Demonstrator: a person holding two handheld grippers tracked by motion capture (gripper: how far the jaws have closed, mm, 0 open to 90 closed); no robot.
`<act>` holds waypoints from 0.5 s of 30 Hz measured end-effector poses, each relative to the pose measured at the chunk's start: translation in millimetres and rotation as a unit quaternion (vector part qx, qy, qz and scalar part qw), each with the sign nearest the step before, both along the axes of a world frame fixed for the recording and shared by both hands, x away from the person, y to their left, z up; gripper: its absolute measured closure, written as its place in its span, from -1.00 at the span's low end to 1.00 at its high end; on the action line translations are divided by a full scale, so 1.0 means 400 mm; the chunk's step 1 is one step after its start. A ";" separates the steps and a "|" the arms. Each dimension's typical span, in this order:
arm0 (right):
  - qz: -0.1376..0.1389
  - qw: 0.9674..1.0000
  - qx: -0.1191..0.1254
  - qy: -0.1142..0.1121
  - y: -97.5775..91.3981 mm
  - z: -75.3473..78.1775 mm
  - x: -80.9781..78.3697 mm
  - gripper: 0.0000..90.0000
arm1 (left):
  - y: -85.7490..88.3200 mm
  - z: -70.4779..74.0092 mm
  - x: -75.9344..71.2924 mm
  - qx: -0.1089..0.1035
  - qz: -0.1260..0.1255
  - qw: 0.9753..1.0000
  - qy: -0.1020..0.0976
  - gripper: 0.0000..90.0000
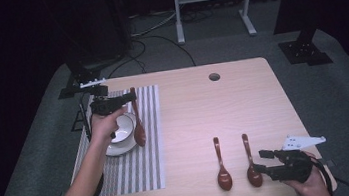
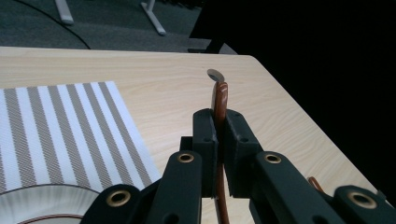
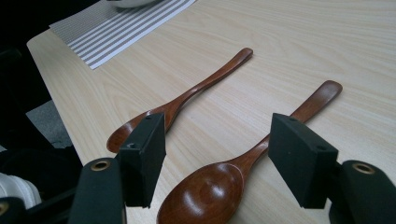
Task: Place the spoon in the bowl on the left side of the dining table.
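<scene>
My left gripper (image 1: 131, 97) is shut on the handle of a brown wooden spoon (image 1: 139, 127), which hangs bowl-down over the striped placemat (image 1: 141, 167), beside a white bowl (image 1: 124, 126). In the left gripper view the pads (image 2: 205, 135) pinch the handle (image 2: 220, 95) near its tip. Two more brown spoons (image 1: 223, 172) (image 1: 251, 168) lie side by side near the table's front edge. My right gripper (image 1: 262, 161) stands open just right of them. In the right gripper view its jaws (image 3: 224, 140) straddle the nearer spoon (image 3: 205, 191) without pressing it; the other spoon (image 3: 187, 100) lies beyond.
The white bowl rests on a saucer (image 1: 116, 149) on the placemat at the table's left. A round cable hole (image 1: 214, 77) sits near the far edge. Beyond the table stand a white frame (image 1: 211, 3) and black stands with cables on the floor.
</scene>
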State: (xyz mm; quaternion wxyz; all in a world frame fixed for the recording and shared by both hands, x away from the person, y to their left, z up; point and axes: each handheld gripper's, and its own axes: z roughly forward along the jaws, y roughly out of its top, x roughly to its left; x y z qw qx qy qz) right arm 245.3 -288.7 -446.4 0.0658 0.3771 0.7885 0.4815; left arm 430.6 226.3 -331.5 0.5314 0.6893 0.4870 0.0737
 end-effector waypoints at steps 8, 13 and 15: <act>0.000 1.000 0.000 0.001 -0.001 0.000 0.000 -0.21 | 0.022 0.009 0.007 0.002 0.012 1.000 -0.001 0.88; 0.000 1.000 0.000 -0.001 -0.001 0.002 0.001 -0.21 | 0.035 0.011 0.012 0.003 0.017 1.000 -0.003 0.88; -0.001 1.000 0.000 -0.001 -0.001 0.002 0.001 -0.21 | 0.041 0.012 0.014 0.001 0.023 1.000 -0.002 0.88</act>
